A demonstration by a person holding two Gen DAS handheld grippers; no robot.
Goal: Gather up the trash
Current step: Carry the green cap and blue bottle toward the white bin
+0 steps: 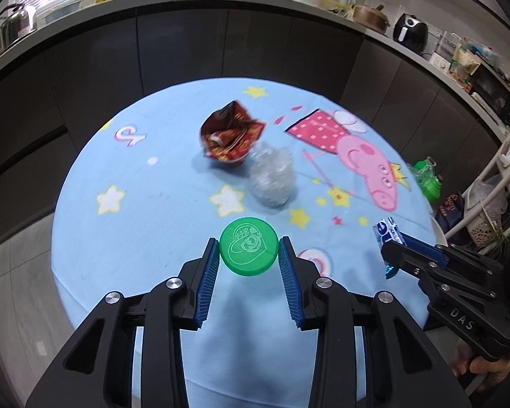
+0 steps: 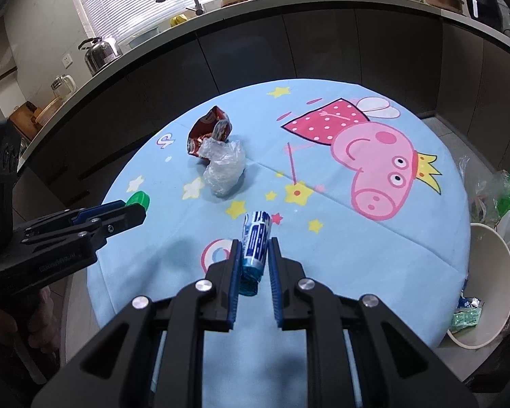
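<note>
The red snack wrapper and crumpled clear plastic look smeared with blur from the left wrist, the wrapper's print unreadable, while the white bin runs partly behind the tablecloth's edge.
</note>
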